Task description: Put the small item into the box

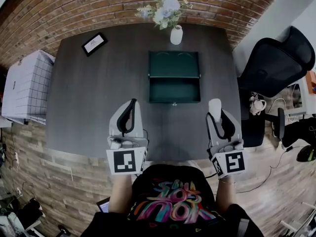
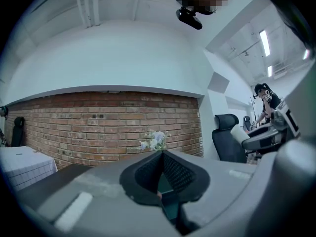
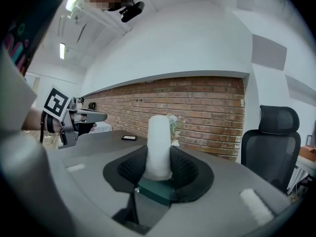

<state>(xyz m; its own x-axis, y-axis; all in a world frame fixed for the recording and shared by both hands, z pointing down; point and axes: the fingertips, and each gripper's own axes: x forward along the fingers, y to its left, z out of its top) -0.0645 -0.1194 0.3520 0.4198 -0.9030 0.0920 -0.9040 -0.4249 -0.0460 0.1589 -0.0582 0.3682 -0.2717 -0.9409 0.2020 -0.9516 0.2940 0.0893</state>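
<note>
— Brick wall (image 1: 74, 9) far, dark bench (image 1: 98, 98), green box (image 1: 174, 90) open mid-bench?
— Yes. Jaws of the right gripper (image 3: 159, 157) clamp the white roll (image 3: 159, 132), near-right of the box; the left gripper (image 2: 162, 154) jaws seem together, empty.

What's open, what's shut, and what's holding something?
box: open, looks empty
left gripper: shut, empty
right gripper: shut on roll
vase: upright, holds flowers
</note>
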